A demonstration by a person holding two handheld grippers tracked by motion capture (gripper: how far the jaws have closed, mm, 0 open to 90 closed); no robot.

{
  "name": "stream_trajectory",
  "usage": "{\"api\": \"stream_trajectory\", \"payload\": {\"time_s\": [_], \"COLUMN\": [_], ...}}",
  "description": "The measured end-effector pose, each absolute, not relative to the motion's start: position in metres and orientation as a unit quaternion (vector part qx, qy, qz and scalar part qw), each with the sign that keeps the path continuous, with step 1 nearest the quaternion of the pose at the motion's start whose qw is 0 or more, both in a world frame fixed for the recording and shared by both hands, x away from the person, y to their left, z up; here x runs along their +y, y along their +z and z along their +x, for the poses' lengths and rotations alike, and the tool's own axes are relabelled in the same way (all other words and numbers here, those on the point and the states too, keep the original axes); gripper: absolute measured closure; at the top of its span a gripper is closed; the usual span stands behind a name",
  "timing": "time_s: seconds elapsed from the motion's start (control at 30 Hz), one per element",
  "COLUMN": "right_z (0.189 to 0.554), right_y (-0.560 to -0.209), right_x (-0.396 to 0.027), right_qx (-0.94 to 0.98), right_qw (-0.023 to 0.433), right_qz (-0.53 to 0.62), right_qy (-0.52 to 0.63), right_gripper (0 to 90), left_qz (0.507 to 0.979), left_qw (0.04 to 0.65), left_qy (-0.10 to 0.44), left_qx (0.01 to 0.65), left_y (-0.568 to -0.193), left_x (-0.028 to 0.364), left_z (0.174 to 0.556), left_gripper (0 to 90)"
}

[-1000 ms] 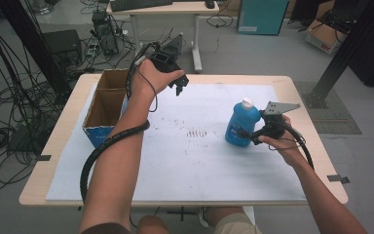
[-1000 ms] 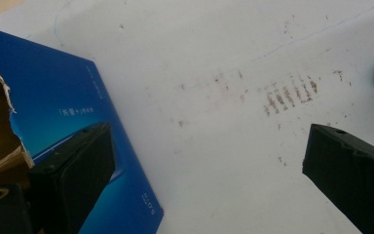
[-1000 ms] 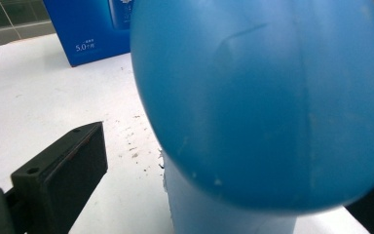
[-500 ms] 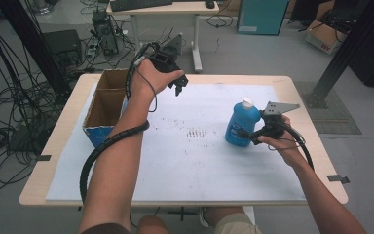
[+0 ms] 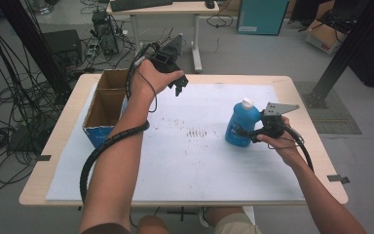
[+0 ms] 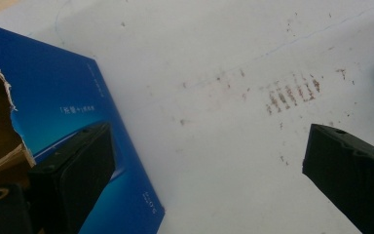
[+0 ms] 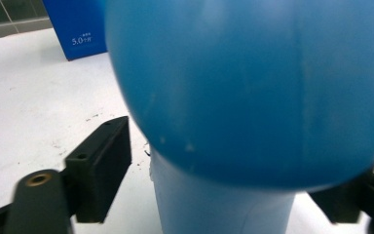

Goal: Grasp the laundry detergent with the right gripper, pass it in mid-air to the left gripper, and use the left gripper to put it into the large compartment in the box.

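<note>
A blue bottle (image 5: 238, 127) with a white cap stands upright on the white sheet at the right. My right gripper (image 5: 247, 132) reaches it level from the right. Its jaws have just been closing, and the bottle (image 7: 253, 87) stands between them. In the right gripper view, a narrow gap still shows between the left fingertip (image 7: 104, 165) and the bottle's lower part. The other jaw is mostly hidden behind the bottle. My left gripper (image 5: 179, 87) hangs open above the table's far left with nothing between its jaws (image 6: 209, 180).
An open cardboard box with a blue outside (image 5: 93, 132) stands at the table's left edge, close under the left gripper (image 6: 63, 97). A white sheet (image 5: 185, 165) covers the table and has brown smudges (image 5: 197, 132) in its middle. Cables and desks lie beyond the table.
</note>
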State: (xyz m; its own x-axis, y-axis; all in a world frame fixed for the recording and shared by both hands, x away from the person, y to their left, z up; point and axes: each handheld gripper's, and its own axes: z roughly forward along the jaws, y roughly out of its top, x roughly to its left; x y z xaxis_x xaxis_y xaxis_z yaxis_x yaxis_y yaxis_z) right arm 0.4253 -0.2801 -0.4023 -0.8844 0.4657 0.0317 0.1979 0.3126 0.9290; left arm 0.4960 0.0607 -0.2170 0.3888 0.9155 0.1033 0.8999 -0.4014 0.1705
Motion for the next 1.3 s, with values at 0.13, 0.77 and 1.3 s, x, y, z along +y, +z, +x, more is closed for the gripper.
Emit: {"api": "stream_trajectory", "payload": {"time_s": [0.13, 0.77, 1.3], "right_z": [0.4265, 0.4282, 0.4286], "right_y": [-0.4044, -0.4058, -0.4063], "right_x": [-0.2789, -0.2804, -0.2807], "right_qx": [0.804, 0.807, 0.807], "right_qw": [0.114, 0.119, 0.121], "right_qz": [0.204, 0.2, 0.194], "right_qy": [0.547, 0.543, 0.545], "right_gripper": [29.6, 41.9, 42.2], "left_qz": [0.832, 0.831, 0.832], "left_qw": [0.043, 0.041, 0.041], "left_qy": [0.09, 0.094, 0.095], "left_qx": [0.546, 0.546, 0.546], "left_y": [-0.2167, -0.2162, -0.2146], "left_x": [0.0607, 0.0631, 0.0628], "left_z": [0.4958, 0.4943, 0.4934], "left_gripper": [5.6, 5.5, 5.5]}}
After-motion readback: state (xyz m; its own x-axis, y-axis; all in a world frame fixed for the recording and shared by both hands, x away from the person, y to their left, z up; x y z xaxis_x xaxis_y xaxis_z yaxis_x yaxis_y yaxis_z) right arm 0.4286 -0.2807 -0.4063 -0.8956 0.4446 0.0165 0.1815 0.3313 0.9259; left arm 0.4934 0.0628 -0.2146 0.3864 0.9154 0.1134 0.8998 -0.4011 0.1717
